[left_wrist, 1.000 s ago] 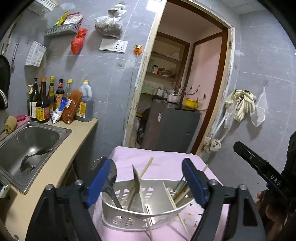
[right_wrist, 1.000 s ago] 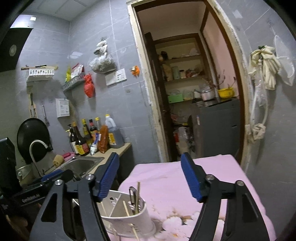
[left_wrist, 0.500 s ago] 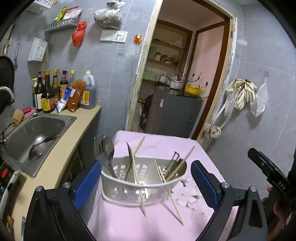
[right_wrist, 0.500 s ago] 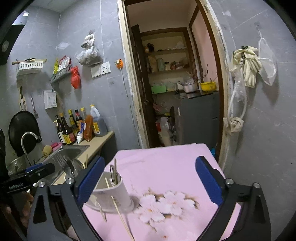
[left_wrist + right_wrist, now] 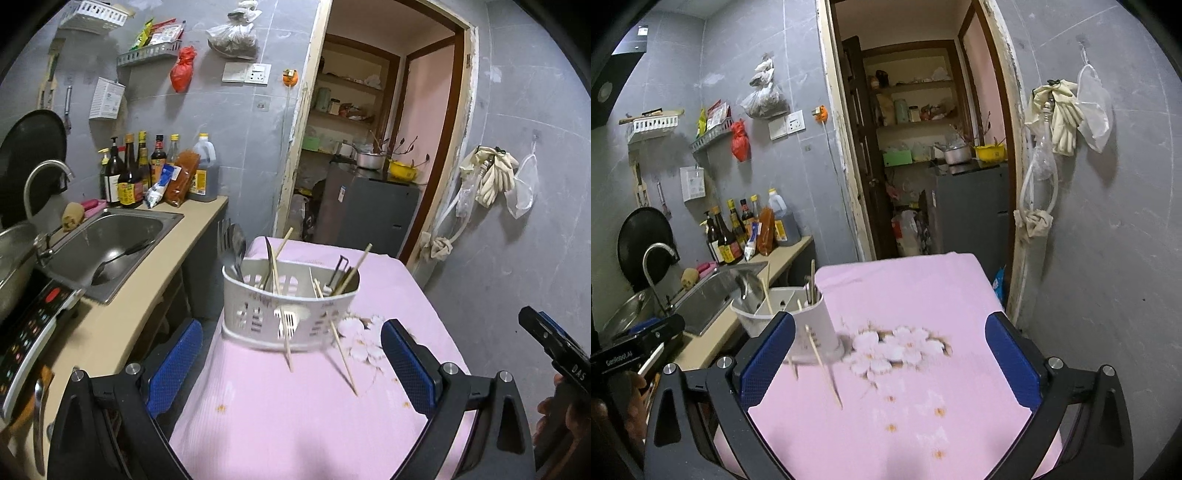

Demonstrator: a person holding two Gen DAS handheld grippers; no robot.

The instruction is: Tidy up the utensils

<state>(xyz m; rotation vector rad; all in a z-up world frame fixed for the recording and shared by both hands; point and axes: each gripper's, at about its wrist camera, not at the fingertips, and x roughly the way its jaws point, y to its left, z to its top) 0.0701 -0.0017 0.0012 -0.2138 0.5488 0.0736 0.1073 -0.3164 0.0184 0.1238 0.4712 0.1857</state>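
Observation:
A white slotted utensil basket stands on the pink tablecloth. It holds a metal spatula, a knife, a peeler and chopsticks. Two chopsticks poke out through its front slots onto the cloth. My left gripper is open and empty, held back from the basket. My right gripper is open and empty; in its view the basket stands by the left finger, at the table's left side.
A steel sink with a ladle lies left of the table, with bottles behind it and an induction cooker in front. A doorway with a grey fridge is behind the table. The grey wall is on the right.
Both grippers have pulled back and up from the basket and opened wider. The basket now stands free on the cloth, farther from both cameras.

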